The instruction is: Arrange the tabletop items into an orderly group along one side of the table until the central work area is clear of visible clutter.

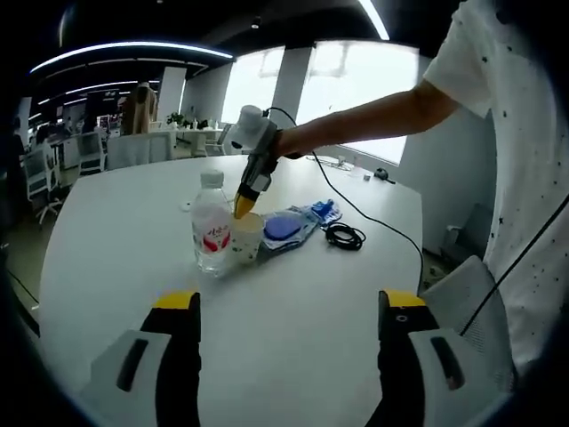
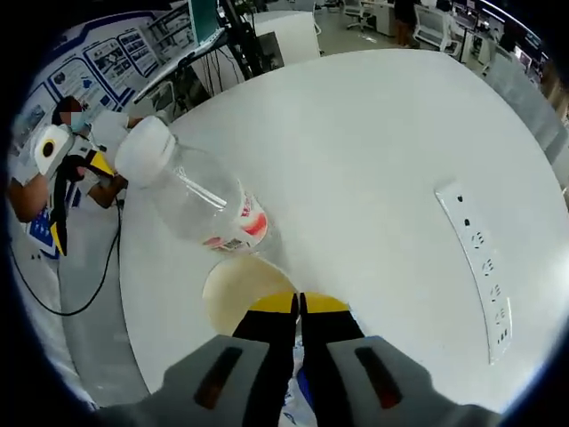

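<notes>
Right now I see the broad white round counter [image 1: 116,240] carrying everything. Taking the clear plastic water bottle with the red label [image 1: 212,233] as my mark: the cream paper cup [image 1: 246,238] touches its right side, the blue-and-white packet [image 1: 289,228] lies beyond the cup, and the coiled black cable [image 1: 344,236] further right. My right gripper [image 2: 299,304] has its jaws pinched together at the cup's rim; my left gripper [image 1: 289,307] hangs nearer me, jaws wide apart, holding nothing.

One water bottle [image 1: 212,224], one paper cup [image 1: 246,238], one blue packet [image 1: 286,227], one coiled cable [image 1: 344,236], one power strip [image 2: 477,267]
</notes>
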A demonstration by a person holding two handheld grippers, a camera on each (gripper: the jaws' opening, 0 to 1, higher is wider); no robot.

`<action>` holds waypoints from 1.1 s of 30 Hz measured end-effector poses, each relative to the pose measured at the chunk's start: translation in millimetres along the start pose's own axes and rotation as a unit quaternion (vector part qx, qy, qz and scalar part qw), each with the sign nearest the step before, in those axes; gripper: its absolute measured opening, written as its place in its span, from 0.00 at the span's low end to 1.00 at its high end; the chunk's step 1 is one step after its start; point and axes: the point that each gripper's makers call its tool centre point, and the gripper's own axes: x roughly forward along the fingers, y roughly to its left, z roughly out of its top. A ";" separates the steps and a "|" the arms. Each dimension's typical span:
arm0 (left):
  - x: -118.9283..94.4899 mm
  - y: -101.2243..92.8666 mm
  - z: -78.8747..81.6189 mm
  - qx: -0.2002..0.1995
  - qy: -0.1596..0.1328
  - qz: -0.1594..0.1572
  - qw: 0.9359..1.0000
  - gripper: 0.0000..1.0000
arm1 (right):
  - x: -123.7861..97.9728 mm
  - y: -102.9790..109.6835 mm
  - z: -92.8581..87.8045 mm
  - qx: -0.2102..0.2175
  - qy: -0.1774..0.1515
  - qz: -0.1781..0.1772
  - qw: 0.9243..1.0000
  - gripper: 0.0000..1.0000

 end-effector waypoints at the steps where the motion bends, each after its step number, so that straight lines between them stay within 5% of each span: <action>1: 0.0 -0.1 0.1 0.000 0.000 0.000 1.000 0.84 | -0.4 -0.2 -0.5 -0.001 0.001 -0.002 1.000 0.00; 33: 1.4 -4.2 8.6 0.010 -0.001 -0.004 1.000 0.85 | -24.8 -2.4 5.4 -0.003 -0.060 -0.027 0.998 0.35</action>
